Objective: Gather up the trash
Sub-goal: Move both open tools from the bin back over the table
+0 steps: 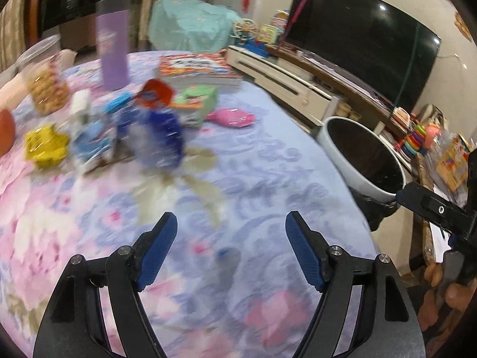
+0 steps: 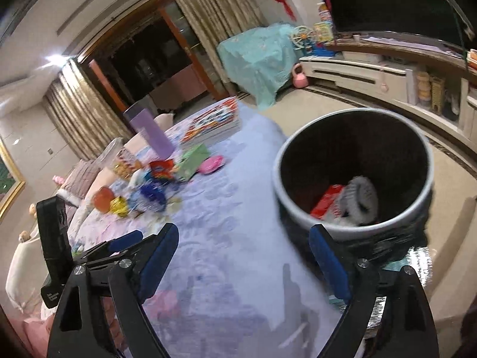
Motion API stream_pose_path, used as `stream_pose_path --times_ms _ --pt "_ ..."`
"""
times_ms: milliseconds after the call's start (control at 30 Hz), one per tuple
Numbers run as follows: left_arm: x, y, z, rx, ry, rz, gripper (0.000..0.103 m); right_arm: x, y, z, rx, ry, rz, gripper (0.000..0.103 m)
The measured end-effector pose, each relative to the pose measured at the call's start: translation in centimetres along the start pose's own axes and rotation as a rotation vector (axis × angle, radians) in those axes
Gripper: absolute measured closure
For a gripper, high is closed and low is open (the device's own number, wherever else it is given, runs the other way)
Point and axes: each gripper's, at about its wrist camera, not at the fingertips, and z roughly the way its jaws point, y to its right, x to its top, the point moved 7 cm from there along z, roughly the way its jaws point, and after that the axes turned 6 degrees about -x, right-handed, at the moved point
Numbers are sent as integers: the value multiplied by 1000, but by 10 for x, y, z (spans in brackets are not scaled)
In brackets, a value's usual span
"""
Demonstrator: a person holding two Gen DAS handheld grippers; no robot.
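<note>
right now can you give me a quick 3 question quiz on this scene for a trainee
1. True or false: the left tool is shut on a wrapper.
2. What already lies in the bin?
A. nothing
B. a red pack and a grey-white item
C. the purple tube
3. Fill in: the yellow wrapper lies on the ____.

Key:
1. False. Its jaws are open and hold nothing; the right tool is the same.
2. B. The red pack and the grey-white item sit at the bottom; the purple tube stands on the bed.
3. Bed, beside the other litter.
</note>
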Motion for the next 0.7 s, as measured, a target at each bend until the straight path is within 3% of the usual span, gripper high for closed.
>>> stream_pose_path --times_ms 200,700 --pt "-12 -35 -17 38 6 -50 26 -14 -32 17 48 -27 -26 12" --pt "-20 -123 -49 154 33 -166 26 -43 -101 65 56 -59 -116 12"
